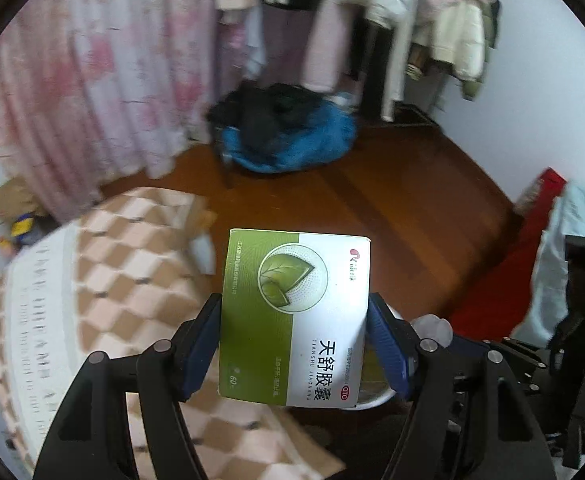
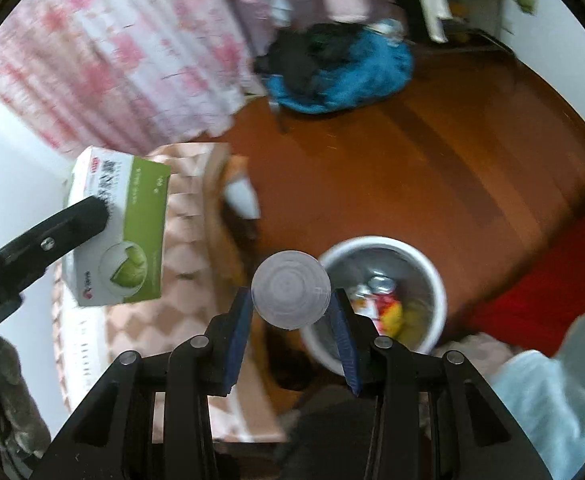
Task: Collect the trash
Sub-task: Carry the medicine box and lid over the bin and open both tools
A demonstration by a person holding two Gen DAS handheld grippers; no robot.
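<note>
While clamped between the left gripper (image 1: 294, 320), green-and-white medicine box (image 1: 292, 316) up over the checkered blanket (image 1: 132, 264). Right gripper (image 2: 291, 300) pinching a clear plastic cup (image 2: 290, 295). Beyond, white bin (image 2: 436, 280) with trash, on wooden floor (image 2: 432, 152).

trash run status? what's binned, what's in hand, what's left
Binned: the white bin already holds a can and colourful wrappers. In hand: left gripper is shut on the green medicine box; right gripper is shut on a clear plastic cup held near the bin. Left: drop both in. No other loose trash can be made out.
</note>
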